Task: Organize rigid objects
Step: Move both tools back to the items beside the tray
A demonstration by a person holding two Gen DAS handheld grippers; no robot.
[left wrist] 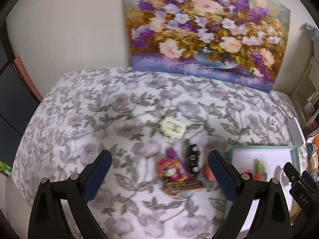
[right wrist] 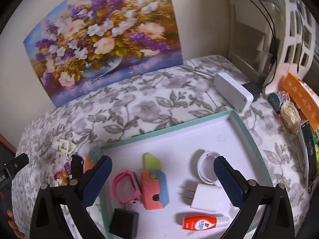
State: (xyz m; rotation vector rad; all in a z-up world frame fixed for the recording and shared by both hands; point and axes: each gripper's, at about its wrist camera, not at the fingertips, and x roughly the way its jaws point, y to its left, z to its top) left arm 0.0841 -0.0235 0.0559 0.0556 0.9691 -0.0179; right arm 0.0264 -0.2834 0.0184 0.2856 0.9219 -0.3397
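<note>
My left gripper [left wrist: 159, 171] is open and empty above loose items on the floral cloth: a purple toy figure [left wrist: 172, 168], a black clip [left wrist: 192, 157], a gold comb-like piece [left wrist: 184, 187] and a cream tag [left wrist: 173, 128]. My right gripper [right wrist: 162, 176] is open and empty over the teal-rimmed white tray [right wrist: 245, 127]. In the tray lie a pink band [right wrist: 125, 187], a pink-blue-green toy [right wrist: 153, 181], a white ring [right wrist: 206, 169], a white charger [right wrist: 205, 197], a red glue bottle [right wrist: 201, 222] and a black block [right wrist: 123, 224].
A flower painting [left wrist: 203, 29] leans on the wall behind the cloth. A white box [right wrist: 233, 91] lies beyond the tray. Small items, an orange book [right wrist: 301, 99] and a phone [right wrist: 309, 155] crowd the right edge. An orange piece [left wrist: 209, 173] lies by the tray's left wall.
</note>
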